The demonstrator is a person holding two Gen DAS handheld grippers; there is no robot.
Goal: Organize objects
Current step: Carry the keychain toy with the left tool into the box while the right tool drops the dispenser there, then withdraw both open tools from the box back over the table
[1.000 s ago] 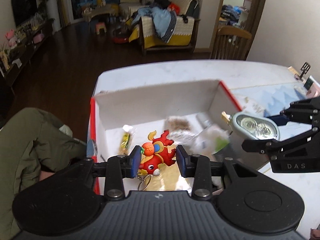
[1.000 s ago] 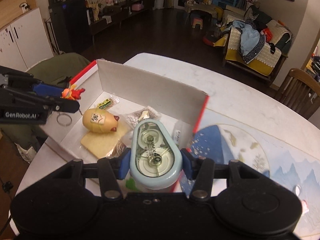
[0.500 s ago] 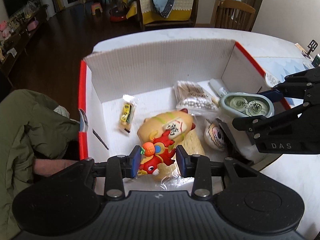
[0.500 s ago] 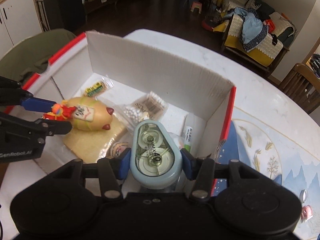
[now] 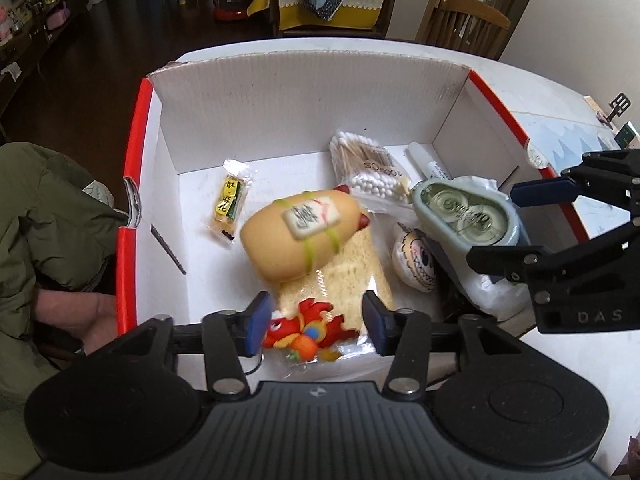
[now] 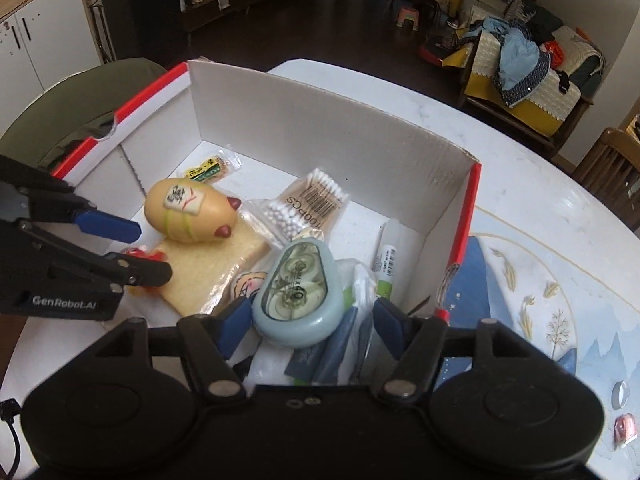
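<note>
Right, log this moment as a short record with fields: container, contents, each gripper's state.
container: white cardboard box with red outer sides, open top, on a pale table
contents: yellow bun-shaped toy, cotton swab pack, snack packet, glue stick
left gripper: open, red dragon keychain lying loose between its fingers
right gripper: open, blue correction tape resting between its fingers on a white plastic bag

Dark wood floor point(image 6: 304, 20), draped sofa point(image 6: 532, 72), wooden chair point(image 5: 464, 24), white cabinet point(image 6: 36, 40)
</note>
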